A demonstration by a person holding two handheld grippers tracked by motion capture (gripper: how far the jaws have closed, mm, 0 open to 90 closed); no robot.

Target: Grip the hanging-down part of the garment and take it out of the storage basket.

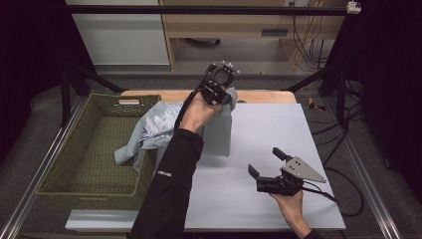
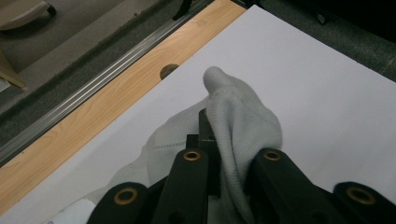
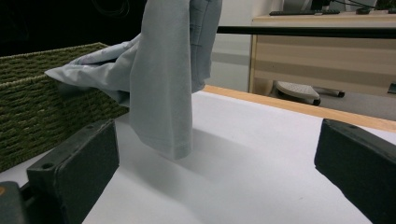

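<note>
So the left gripper (image 1: 219,92) is clamped on the pale shirt (image 1: 216,132), which hangs from basket (image 1: 64,164) to table. Right gripper (image 1: 266,169) sits wide open w/ nothing; imo lift higher so the hem clears.

The basket (image 1: 94,149) sits left of the mat (image 1: 259,164); the garment (image 1: 164,124) drapes from basket over mat.

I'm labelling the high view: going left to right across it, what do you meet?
Green woven basket → light blue garment draped over its rim, held up by the left gripper → right gripper, open above the white tabletop.
</note>
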